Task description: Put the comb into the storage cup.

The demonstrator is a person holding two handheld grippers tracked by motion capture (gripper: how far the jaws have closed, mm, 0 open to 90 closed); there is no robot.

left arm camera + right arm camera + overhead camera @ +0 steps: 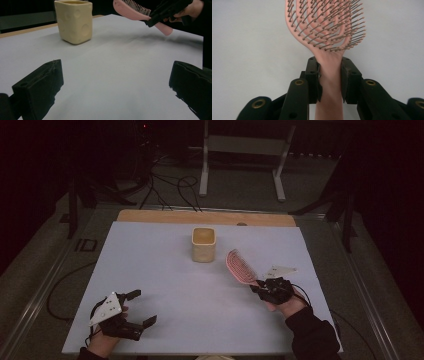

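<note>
While the white tabletop (165, 285) carries just 1 cream cup (203, 244) near its far middle, the step in hand looks like carrying the pink hairbrush (239, 266) toward that cup. The brush hangs in the air, to the right of the cup and nearer the person, bristles up, head aimed at the cup. The right gripper (330, 75) is clamped on its handle just below the head. Next, I judge, the head must tip over the cup's rim. The left gripper (136, 309), jaws apart and empty, sits well left of the cup.
</note>
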